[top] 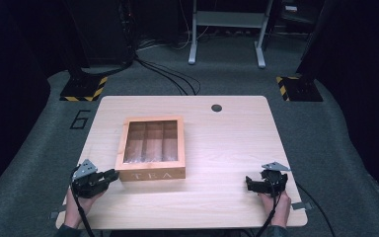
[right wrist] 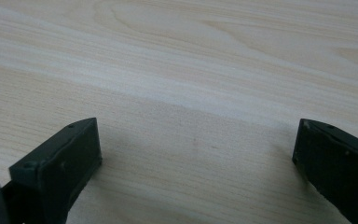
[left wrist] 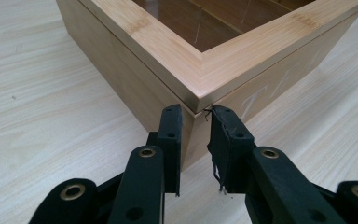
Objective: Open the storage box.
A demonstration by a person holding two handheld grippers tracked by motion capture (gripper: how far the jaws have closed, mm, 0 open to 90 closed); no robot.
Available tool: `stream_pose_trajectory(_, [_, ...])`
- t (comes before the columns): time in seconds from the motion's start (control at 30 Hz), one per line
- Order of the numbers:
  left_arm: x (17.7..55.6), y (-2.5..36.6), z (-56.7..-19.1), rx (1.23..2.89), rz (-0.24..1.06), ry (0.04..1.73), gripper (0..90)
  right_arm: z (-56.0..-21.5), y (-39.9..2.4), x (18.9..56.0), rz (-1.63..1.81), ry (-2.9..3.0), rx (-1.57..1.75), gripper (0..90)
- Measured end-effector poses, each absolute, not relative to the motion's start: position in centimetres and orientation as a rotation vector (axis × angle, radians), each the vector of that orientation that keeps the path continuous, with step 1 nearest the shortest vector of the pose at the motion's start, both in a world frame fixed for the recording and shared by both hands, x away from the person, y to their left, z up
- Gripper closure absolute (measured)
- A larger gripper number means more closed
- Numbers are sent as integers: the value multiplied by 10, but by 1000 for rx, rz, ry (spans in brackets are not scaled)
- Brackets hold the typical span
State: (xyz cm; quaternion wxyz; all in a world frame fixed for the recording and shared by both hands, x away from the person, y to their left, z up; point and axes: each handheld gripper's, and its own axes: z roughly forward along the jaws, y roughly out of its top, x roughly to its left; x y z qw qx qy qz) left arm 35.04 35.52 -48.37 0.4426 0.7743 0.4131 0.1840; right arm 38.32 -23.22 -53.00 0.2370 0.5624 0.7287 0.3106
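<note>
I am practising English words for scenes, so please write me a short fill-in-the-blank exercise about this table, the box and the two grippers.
1. The wooden box has the word ____ on its front face.
2. The left gripper points at a ____ of the box, just below the lid's edge.
3. The right gripper has its jaws wide ____ over the bare table.
4. The box lid is ____, with a clear window showing compartments.

Missing words: TEA; corner; open; closed
</note>
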Motion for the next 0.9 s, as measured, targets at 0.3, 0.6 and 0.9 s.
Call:
stream_pose_trajectory(0.3, [350,357,-486,1908,457,1002,733,-530,-232,383,851,1997,1541,5])
stream_pose_trajectory(0.6, [350,360,-486,1861,433,986,728,-530,-232,383,851,1997,1541,5])
stream_pose_trajectory(0.9, [348,362,-477,1764,477,945,752,-530,-232,383,851,1996,1541,7])
